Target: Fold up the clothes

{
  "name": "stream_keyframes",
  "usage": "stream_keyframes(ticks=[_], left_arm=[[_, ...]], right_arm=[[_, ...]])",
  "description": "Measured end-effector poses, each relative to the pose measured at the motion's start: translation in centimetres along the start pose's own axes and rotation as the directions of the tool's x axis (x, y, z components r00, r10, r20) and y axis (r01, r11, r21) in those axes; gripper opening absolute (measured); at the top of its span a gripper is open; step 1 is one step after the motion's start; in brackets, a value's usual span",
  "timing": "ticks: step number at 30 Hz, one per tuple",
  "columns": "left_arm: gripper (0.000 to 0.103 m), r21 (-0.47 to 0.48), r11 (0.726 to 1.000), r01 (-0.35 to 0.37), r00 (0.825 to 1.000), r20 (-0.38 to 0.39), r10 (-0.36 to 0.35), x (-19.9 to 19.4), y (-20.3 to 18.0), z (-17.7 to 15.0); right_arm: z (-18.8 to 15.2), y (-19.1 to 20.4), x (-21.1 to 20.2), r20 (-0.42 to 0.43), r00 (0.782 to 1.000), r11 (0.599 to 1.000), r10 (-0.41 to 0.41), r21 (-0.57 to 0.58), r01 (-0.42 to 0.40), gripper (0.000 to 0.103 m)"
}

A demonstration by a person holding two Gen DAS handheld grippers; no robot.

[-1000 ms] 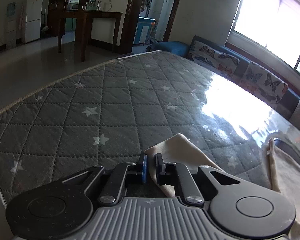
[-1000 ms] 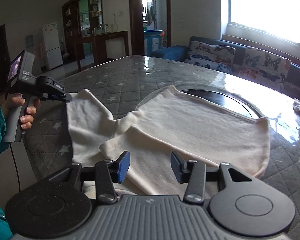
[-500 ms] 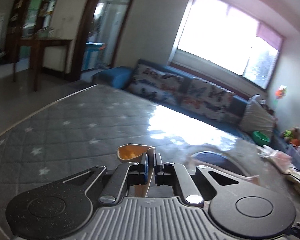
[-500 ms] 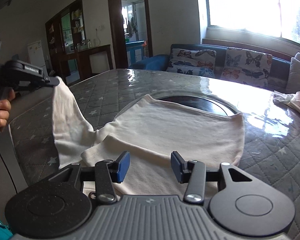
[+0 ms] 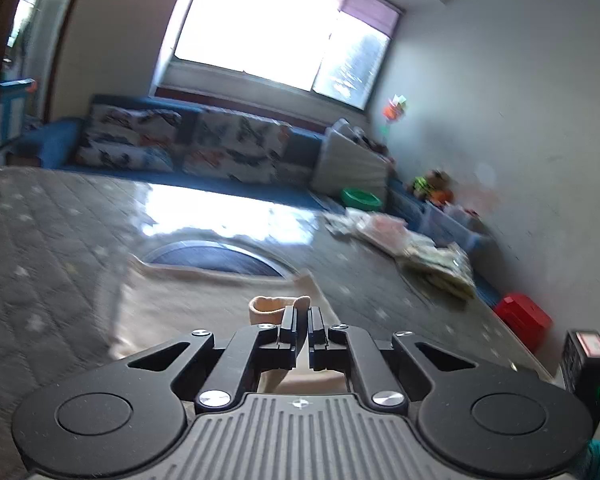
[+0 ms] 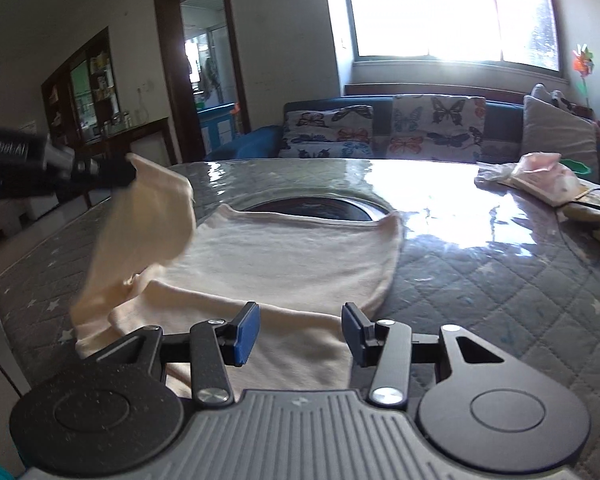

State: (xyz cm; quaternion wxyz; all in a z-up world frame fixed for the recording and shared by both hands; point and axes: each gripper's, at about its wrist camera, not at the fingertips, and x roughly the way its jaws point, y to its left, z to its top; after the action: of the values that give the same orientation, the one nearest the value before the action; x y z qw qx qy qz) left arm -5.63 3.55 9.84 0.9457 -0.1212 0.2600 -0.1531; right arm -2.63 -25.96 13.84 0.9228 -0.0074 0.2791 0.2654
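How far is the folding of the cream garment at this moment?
Early stage. The cream garment lies mostly flat on the quilted table. The left claw is shut on one sleeve, lifted over the body. The right claw hangs open. Other folds are not yet done.

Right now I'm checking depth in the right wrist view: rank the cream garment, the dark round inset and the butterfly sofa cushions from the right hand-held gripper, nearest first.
From the right hand-held gripper:
1. Cream garment, directly under and ahead.
2. Dark round inset, beyond the garment's far edge.
3. Butterfly sofa cushions, past the table, under the window.

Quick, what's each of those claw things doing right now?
Left gripper: closed, pinching a corner of the cream garment.
Right gripper: open, holding nothing.
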Motion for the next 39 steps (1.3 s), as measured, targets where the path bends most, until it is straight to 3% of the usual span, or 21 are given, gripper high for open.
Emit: stream_keyframes(ticks=[6, 9, 11, 17, 23, 29, 34, 37, 38, 39], left_arm=[[0.01, 0.07, 0.993, 0.093, 0.987, -0.136, -0.083, 2.2, -2.5, -3.5], [0.017, 0.08, 0.989, 0.121, 0.98, -0.171, -0.106, 2.1, -2.6, -4.9], [0.028, 0.089, 0.987, 0.131, 0.978, -0.174, -0.114, 1.7, -2.0, -5.1], [0.029, 0.089, 0.996, -0.007, 0.989, -0.148, 0.02, -0.1, 2.6, -4.6], [0.029, 0.07, 0.986, -0.15, 0.97, -0.182, 0.161, -1.0, 6.9, -5.8], [0.03, 0.067, 0.98, -0.185, 0.96, -0.201, 0.195, -2.3, 8.7, -7.1], [0.031, 0.016, 0.981, -0.194, 0.958, -0.214, 0.193, -2.1, 10.0, -7.3], [0.025, 0.017, 0.984, -0.177, 0.96, -0.219, 0.176, -2.0, 10.0, -7.5], [0.016, 0.018, 0.985, -0.174, 0.96, -0.22, 0.174, -1.9, 10.0, -7.5], [0.012, 0.019, 0.985, -0.172, 0.96, -0.221, 0.172, -1.9, 10.0, -7.6]], right_arm=[[-0.1, -1.0, -0.1, -0.002, 0.999, 0.999, -0.034, 0.023, 0.034, 0.046], [-0.1, -1.0, 0.1, -0.008, 0.999, 0.999, -0.033, 0.028, 0.033, 0.046], [-0.1, -0.7, 0.2, -0.012, 1.0, 0.999, -0.026, 0.02, 0.026, 0.046], [0.0, 0.1, 0.9, -0.044, 0.998, 0.999, 0.036, 0.023, -0.035, 0.045], [-0.7, 1.1, 3.1, -0.115, 0.99, 0.996, 0.084, 0.021, -0.082, 0.043], [-1.1, 1.4, 4.8, -0.165, 0.982, 0.996, 0.089, 0.009, -0.089, 0.037], [-1.2, 1.7, 5.1, -0.176, 0.981, 0.997, 0.079, -0.003, -0.08, 0.018], [-0.9, 1.8, 5.0, -0.168, 0.983, 0.997, 0.069, -0.014, -0.072, 0.012], [-0.7, 1.9, 4.9, -0.163, 0.984, 0.997, 0.066, -0.022, -0.071, 0.01], [-0.5, 2.0, 4.8, -0.156, 0.986, 0.997, 0.063, -0.037, -0.07, 0.01]])
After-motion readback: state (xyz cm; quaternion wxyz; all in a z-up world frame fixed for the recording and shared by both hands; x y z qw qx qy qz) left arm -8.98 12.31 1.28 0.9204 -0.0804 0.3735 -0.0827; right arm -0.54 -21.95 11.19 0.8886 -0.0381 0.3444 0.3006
